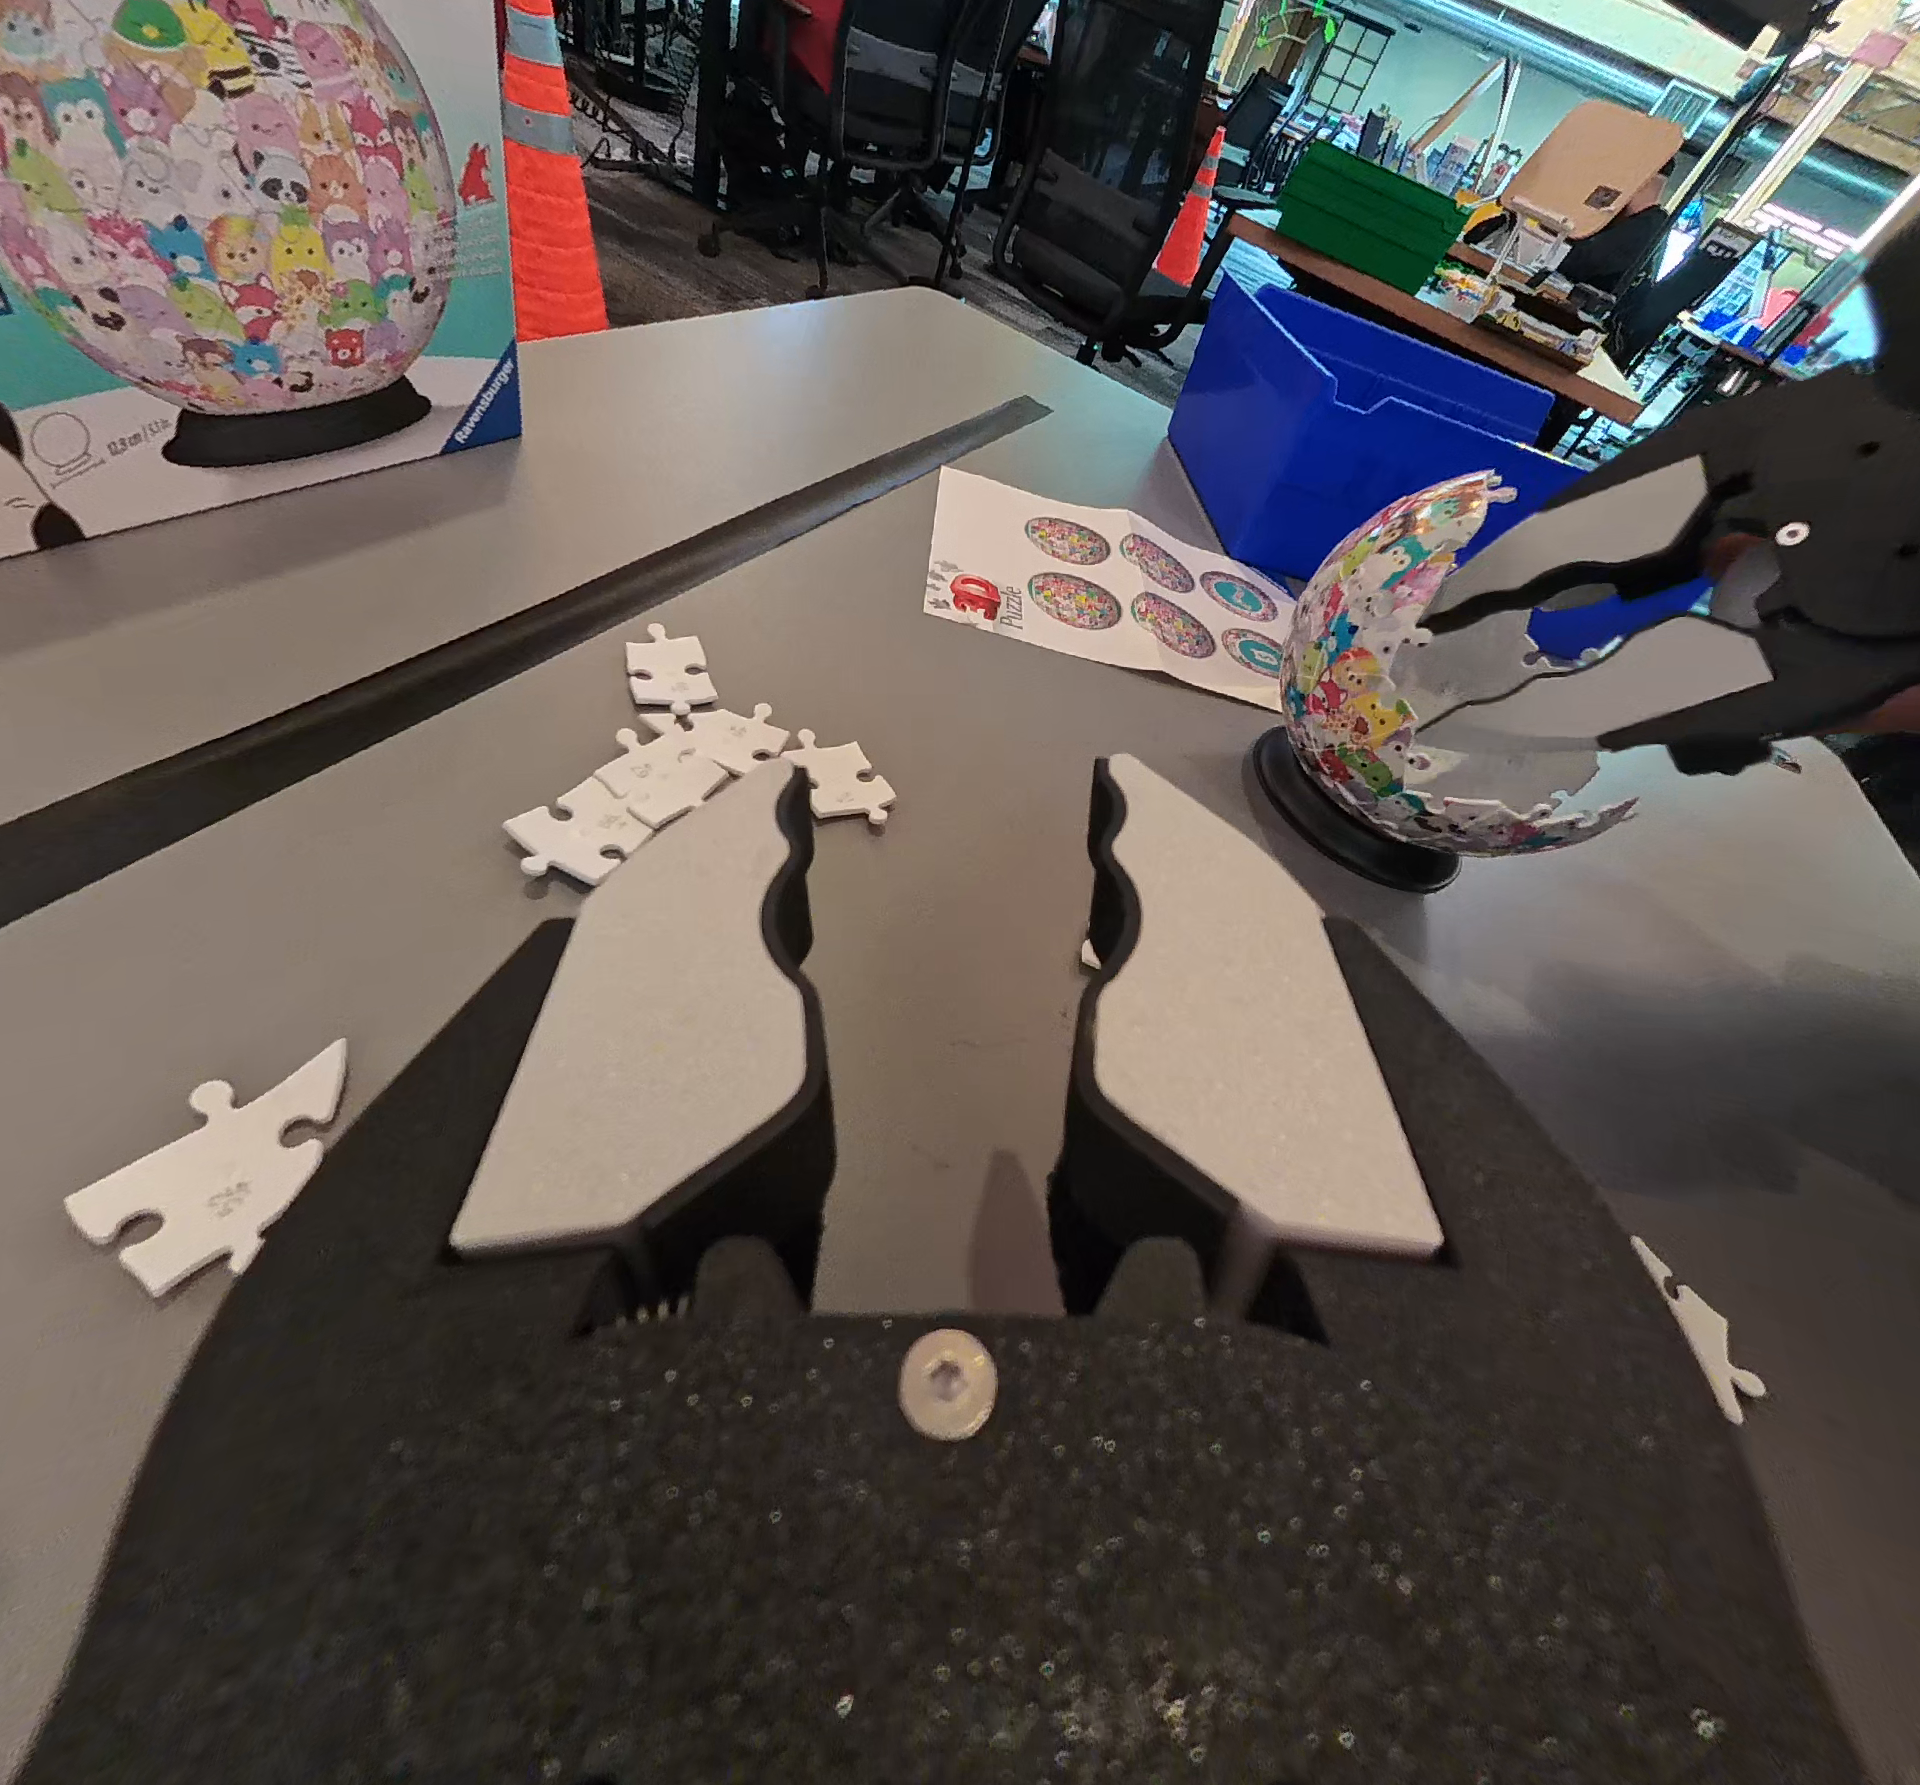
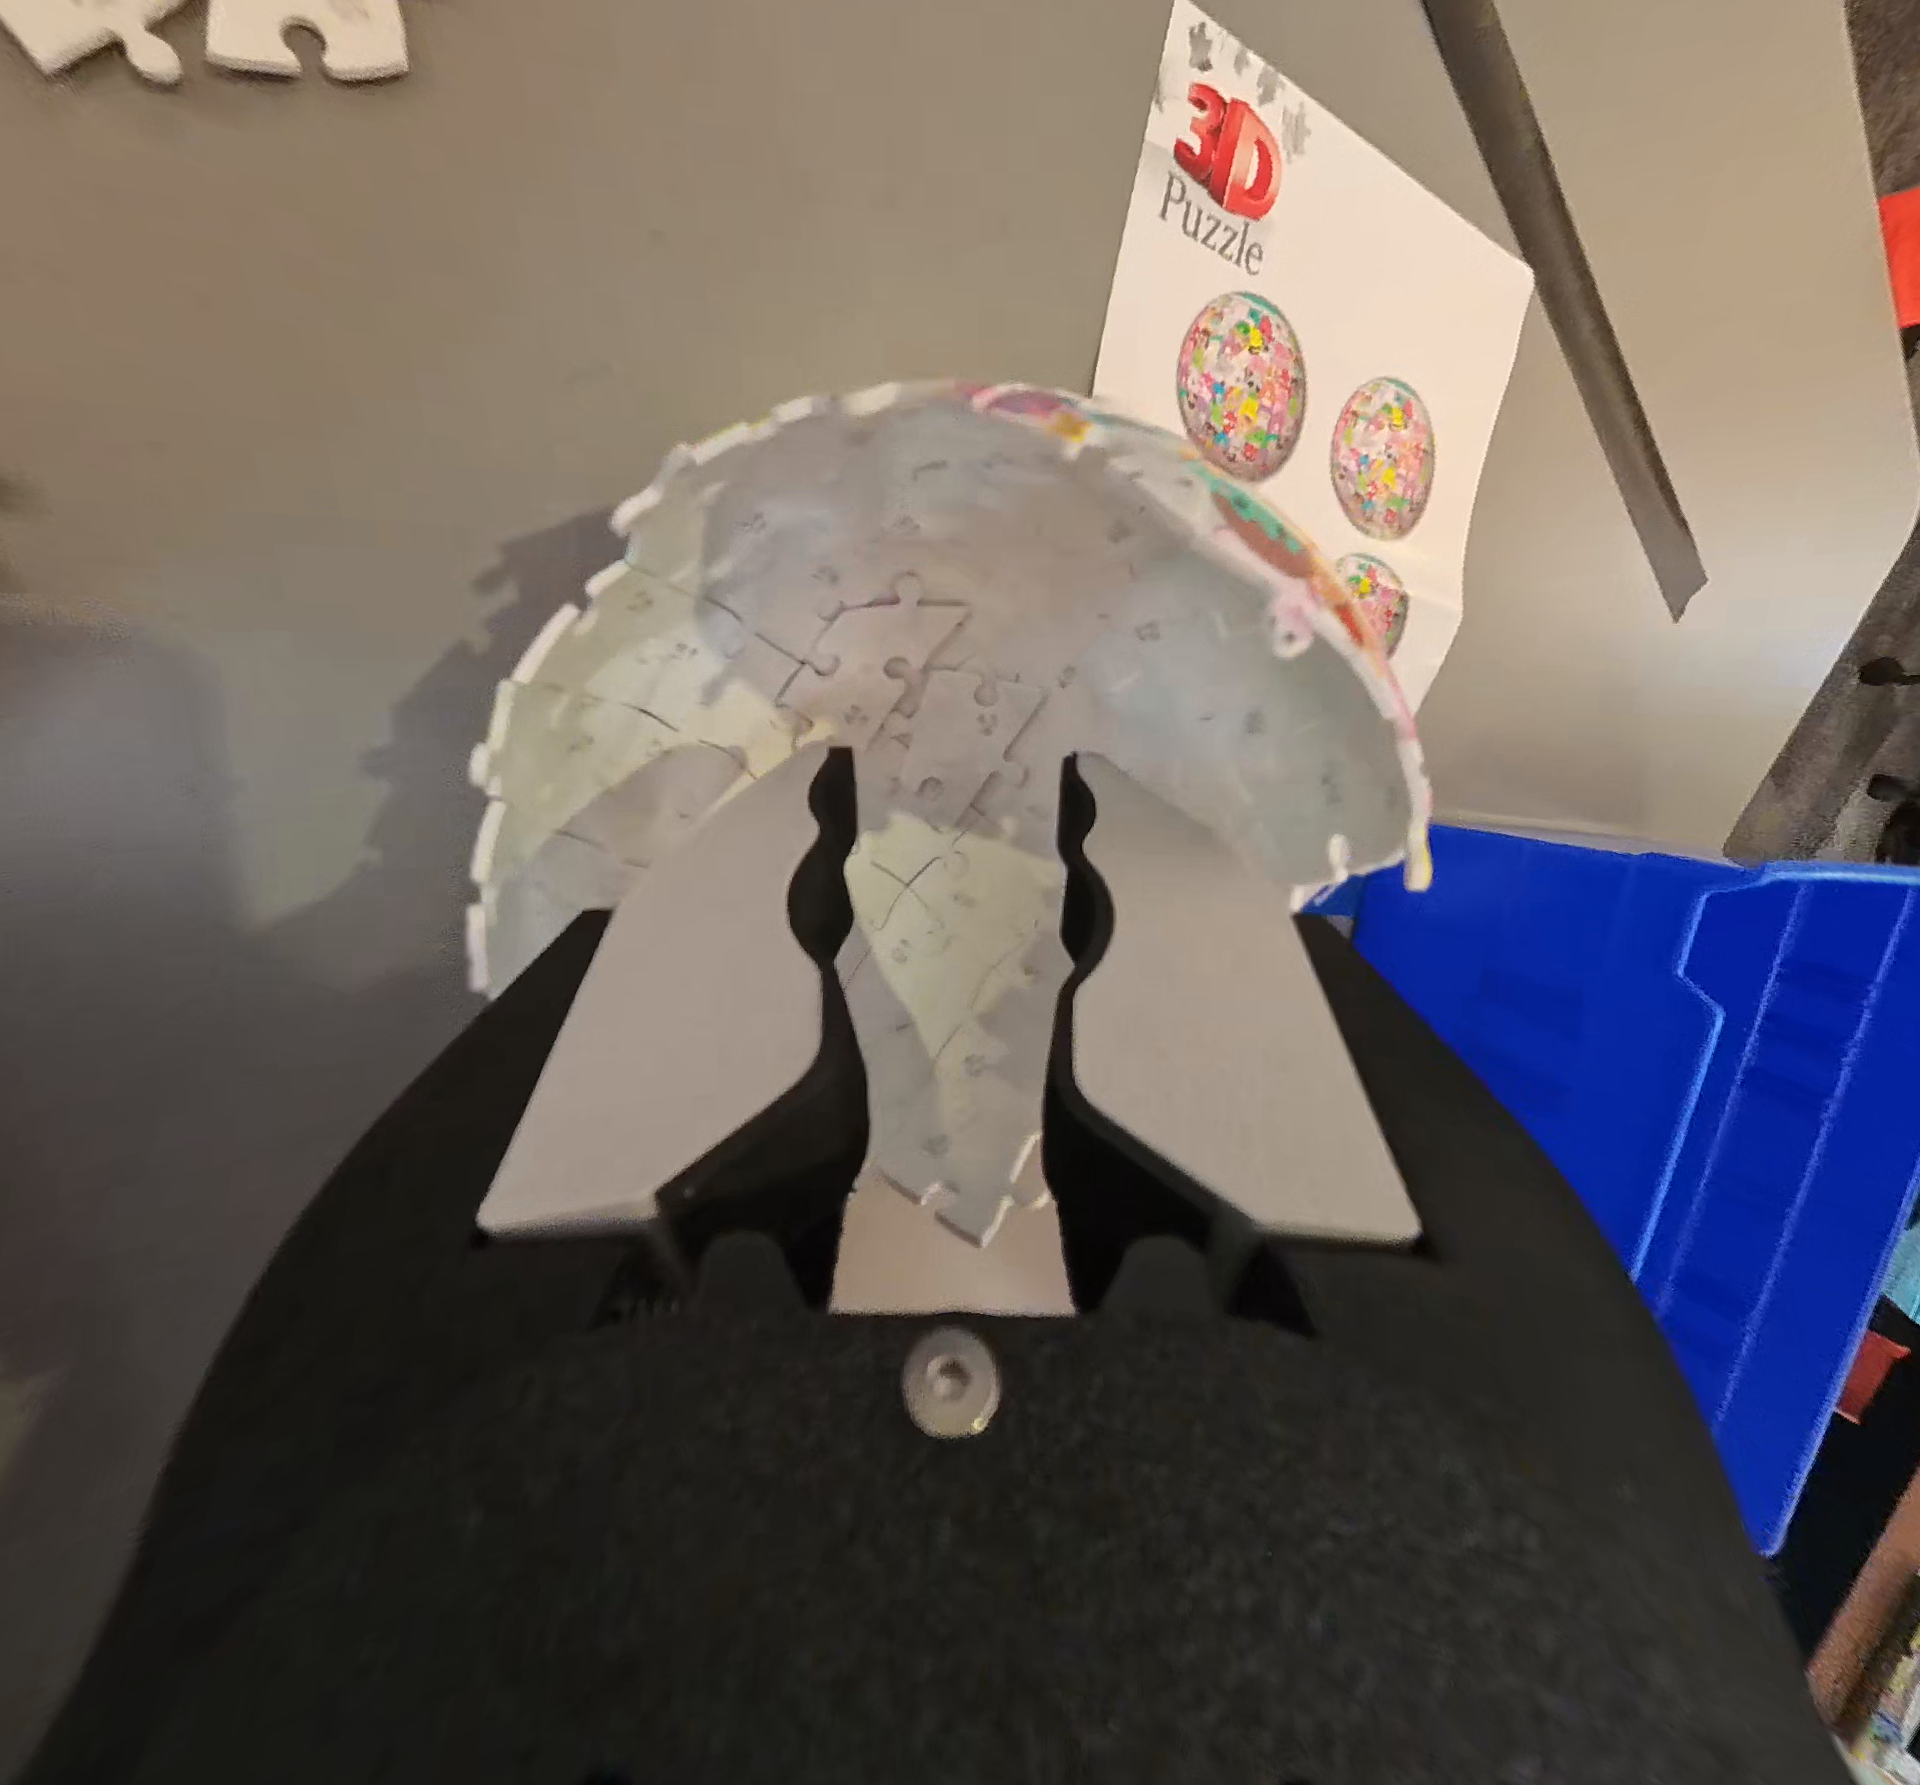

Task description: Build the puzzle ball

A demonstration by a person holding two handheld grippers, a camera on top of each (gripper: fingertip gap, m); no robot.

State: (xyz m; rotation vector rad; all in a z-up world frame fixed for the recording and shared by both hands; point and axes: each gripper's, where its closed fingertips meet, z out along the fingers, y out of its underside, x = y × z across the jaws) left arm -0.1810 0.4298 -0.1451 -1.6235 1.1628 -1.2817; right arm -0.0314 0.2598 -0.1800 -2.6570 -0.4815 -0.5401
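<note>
Our right tool (image 2: 956,800) reaches, jaws parted, inside the half-built ball (image 1: 1382,675) on its stand (image 1: 1351,831) at right, likely steadying it. Our left tool (image 1: 945,800) hovers wide and empty near loose pieces (image 1: 665,779) at the bench (image 1: 1039,592) centre.

A workshop: office chairs (image 1: 1122,146), traffic cones (image 1: 540,146), cluttered workbenches (image 1: 1455,301) behind.
</note>
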